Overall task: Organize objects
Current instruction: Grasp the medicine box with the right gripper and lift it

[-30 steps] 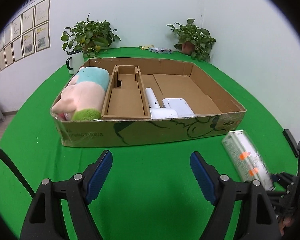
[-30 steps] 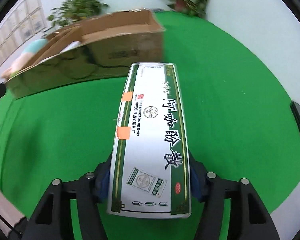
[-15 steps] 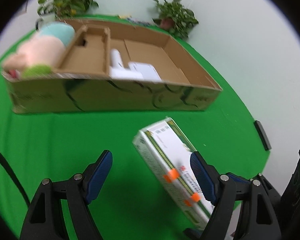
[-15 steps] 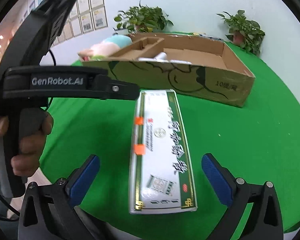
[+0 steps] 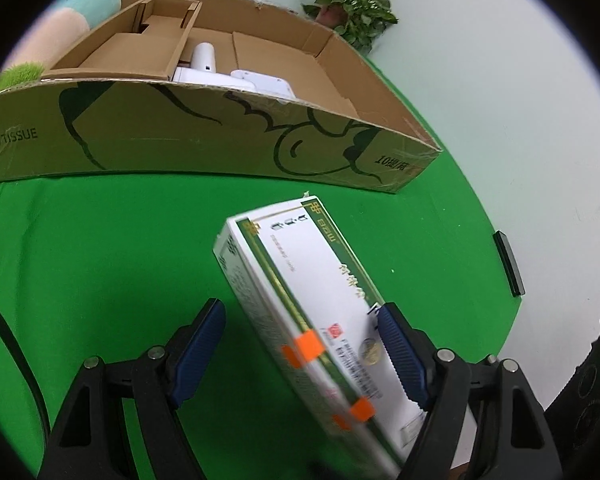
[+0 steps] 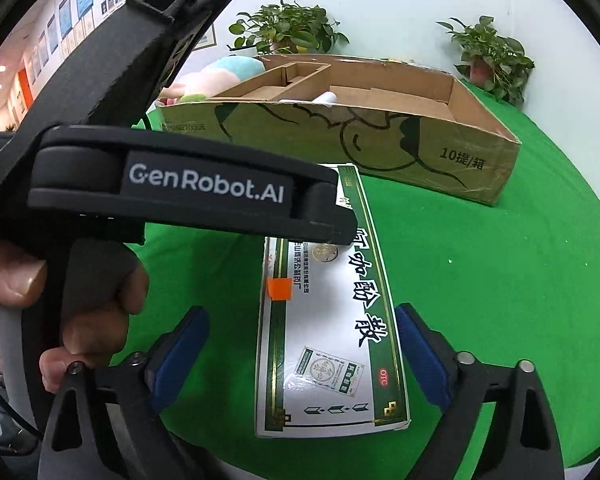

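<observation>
Nearest both cameras, the medicine box (image 6: 332,320) lies on the green cloth (image 6: 500,280), between the right gripper's (image 6: 302,354) just-narrowed, non-touching jaws. Left gripper (image 5: 302,354) straddles it, apart; uneven closing risks skewing it short of the carton (image 6: 380,136) beyond.

Glossy printed card on the medicine box (image 6: 332,320), matt brown corrugated cardboard for the carton (image 5: 204,136), smooth green cloth (image 5: 100,248) underneath, ribbed blue pads (image 5: 198,344).

You have one long white-and-green medicine carton (image 6: 332,320), one brown cardboard tray box (image 6: 380,140), two leafy potted plants (image 6: 288,32), and two black blue-padded grippers (image 6: 300,360).
</observation>
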A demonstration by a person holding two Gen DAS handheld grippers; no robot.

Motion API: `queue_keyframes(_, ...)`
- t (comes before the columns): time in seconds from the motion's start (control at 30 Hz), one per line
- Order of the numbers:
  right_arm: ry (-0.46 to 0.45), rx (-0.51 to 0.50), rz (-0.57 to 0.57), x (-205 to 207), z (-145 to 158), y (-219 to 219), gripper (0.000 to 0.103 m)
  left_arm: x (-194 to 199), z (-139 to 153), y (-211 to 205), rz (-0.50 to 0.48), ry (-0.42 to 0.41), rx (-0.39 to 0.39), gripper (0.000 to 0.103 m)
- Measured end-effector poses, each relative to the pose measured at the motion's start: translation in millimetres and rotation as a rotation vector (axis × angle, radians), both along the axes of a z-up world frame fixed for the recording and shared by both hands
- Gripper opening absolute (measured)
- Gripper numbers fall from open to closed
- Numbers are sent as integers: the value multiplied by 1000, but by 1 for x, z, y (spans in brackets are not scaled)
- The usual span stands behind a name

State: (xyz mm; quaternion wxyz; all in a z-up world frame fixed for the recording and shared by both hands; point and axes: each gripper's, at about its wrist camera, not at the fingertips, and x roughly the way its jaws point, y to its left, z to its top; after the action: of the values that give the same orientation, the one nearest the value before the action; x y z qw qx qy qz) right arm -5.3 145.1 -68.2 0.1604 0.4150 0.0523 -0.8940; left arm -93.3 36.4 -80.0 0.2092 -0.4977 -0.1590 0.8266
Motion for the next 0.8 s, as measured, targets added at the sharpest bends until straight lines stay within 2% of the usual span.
queue_keyframes(0.03, -4, 16, 0, -1, -1, -2, 64, -1, 0, 1, 4, -8, -5, 77)
queue_keyframes(0.1, -23, 41, 6, -4, -6, -6, 61, -3, 1, 3, 5, -18, -14, 77)
queue_keyframes(0.23, -25, 29, 2, -5, -5, -6, 60, -2, 1, 4, 4, -34, -10, 77)
queue_keyframes(0.47, -81, -130, -27, -9, -1, 9, 59, 0, 1, 1, 20, -52, -10, 73)
queue_keyframes(0.57, -72, -116, -22, -9, -1, 7, 59, -2, 1, -1, 17, -61, -2, 71)
queue_keyframes(0.63, -69, -117, -26, -9, -1, 7, 59, -1, 2, -3, 18, -68, 31, 66)
queue_keyframes(0.8, -39, -122, -37, -2, 4, 6, 59, 6, 16, -7, 18, -46, 65, 59)
